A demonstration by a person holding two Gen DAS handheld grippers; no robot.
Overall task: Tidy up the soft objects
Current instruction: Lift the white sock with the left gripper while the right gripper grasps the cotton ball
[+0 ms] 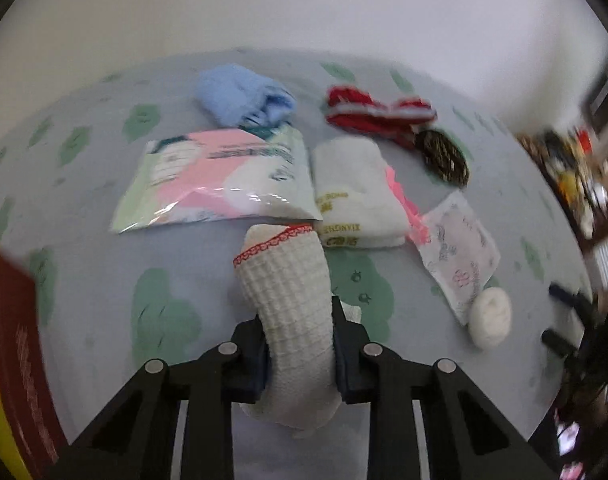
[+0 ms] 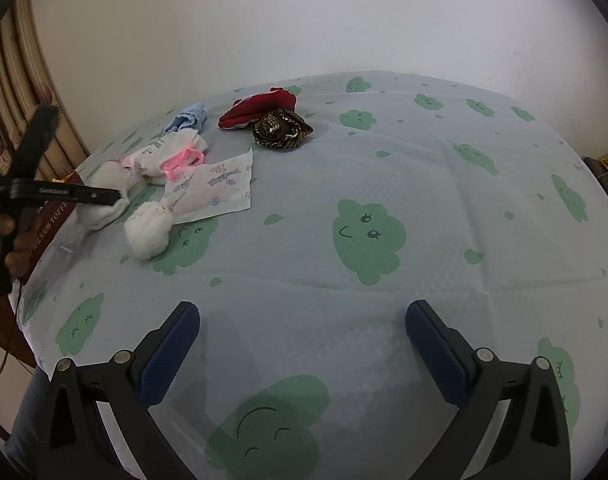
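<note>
A: Left tongs (image 1: 300, 354) have the white sock (image 1: 292, 300) clamped between the blue pads, right at its bend. No gap on either side.

B: What does it look like up close?

A: Waffle-knit, cream-white, with a red stitched trim around the cuff. The cuff end points away toward the far side, the rest curls down under the tongs. It sits near the left edge of the bench (image 2: 423, 160), which wears a pale blue cloth with green cloud faces.

B: And around it?

A: Just beyond the cuff, a flat pink and green plastic packet (image 1: 220, 176). To its right, a folded white towel (image 1: 355, 196) with gold lettering, something bright pink poking out beside it. Farther right, a printed sachet (image 1: 459, 248), and touching its near corner a fluffy white ball (image 1: 489, 318).

B: Far side?

A: A bunched blue cloth (image 1: 244, 96) on the left, a red and white knit piece (image 1: 379, 114) on the right, and a dark patterned roll (image 1: 443, 156) just beside the red one.

B: The right tongs?

A: The right tongs (image 2: 304, 344) stand wide apart, nothing between them, hanging over bare cloth at the near side, well away from the pile.
</note>
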